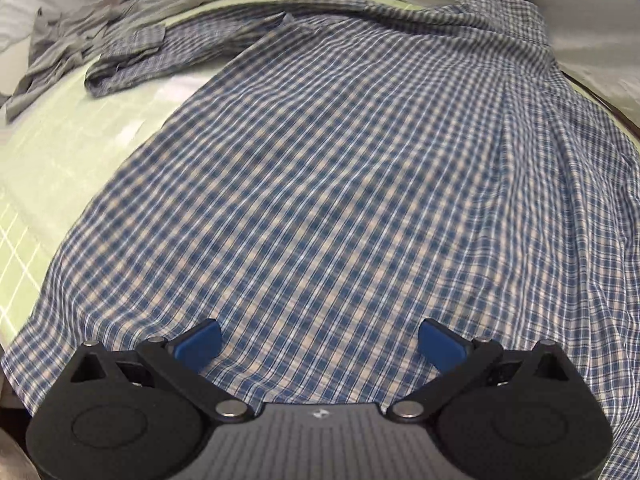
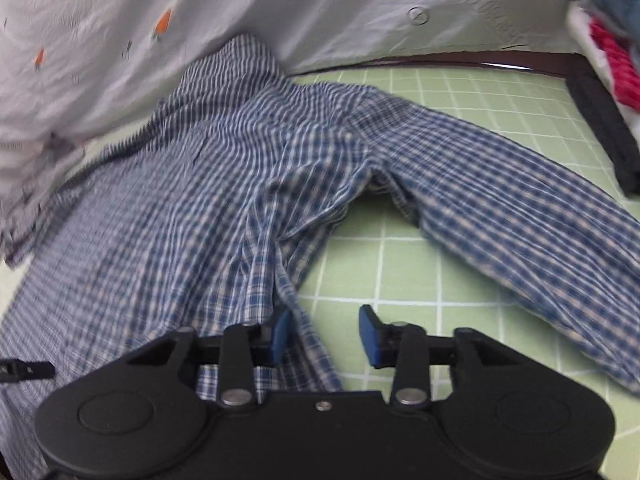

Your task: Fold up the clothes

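the left tool (image 1: 319, 344) hangs wide apart over the shirt (image 1: 340, 184). the right tool (image 2: 323, 334) gapes, cloth edge just inside; it may slip free.

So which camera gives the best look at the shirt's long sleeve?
The right wrist view: the sleeve lies stretched across the green grid mat, nearly whole. The left wrist view shows mostly the shirt's back, its other sleeve small and far off.
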A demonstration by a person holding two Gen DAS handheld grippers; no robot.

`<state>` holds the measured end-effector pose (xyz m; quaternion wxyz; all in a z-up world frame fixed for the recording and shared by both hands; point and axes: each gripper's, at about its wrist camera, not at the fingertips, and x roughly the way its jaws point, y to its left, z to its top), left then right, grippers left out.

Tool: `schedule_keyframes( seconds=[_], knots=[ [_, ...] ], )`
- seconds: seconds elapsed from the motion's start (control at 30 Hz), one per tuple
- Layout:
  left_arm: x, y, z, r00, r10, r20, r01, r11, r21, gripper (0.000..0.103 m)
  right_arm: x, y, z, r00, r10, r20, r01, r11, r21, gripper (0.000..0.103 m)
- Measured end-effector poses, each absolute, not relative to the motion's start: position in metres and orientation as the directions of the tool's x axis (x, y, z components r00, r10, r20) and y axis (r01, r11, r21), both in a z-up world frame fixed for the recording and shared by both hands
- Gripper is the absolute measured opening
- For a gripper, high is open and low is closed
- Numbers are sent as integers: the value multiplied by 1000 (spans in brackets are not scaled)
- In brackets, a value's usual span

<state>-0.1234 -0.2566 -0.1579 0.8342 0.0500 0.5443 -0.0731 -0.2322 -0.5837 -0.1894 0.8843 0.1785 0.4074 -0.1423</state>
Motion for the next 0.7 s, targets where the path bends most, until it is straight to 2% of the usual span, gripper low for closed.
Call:
schedule_keyframes(
  seconds=[0.03, 0.07, 0.1, 0.2, 0.4, 0.6, 0.67, 0.7],
  knots=[
    [-123, -258, -158, 397, -62, -916, 176, 984, 10, 103, -230, -583, -189, 629, -92, -772, 385, 900, 207, 26],
    [-123, -259, -159, 400, -58, -915, 177, 984, 15, 103, -230, -583, -188, 637, -69, -768, 370, 901, 225, 9],
    [-123, -260, -158, 402, -57, -914, 176, 984, 16, 103, -231, -583, -187, 646, -58, -761, 362, 901, 238, 0],
    [-122, -261, -158, 405, -55, -913, 169, 985, 16, 103, -240, -586, -183, 664, -84, -743, 385, 891, 243, 0],
    [-121, -262, -158, 412, -59, -909, 177, 984, 16, 103, -274, -611, -190, 617, -190, -764, 555, 793, 251, 0],
    [-123, -260, -157, 417, -70, -906, 200, 980, 16, 103, -285, -603, -189, 590, -231, -774, 592, 775, 220, 1],
    [-125, -258, -157, 413, -72, -908, 208, 978, 17, 103, -289, -601, -190, 585, -227, -779, 599, 768, 226, 3],
    [-126, -256, -156, 410, -73, -909, 210, 978, 16, 103, -291, -599, -190, 582, -224, -781, 602, 765, 229, 7]
  ],
)
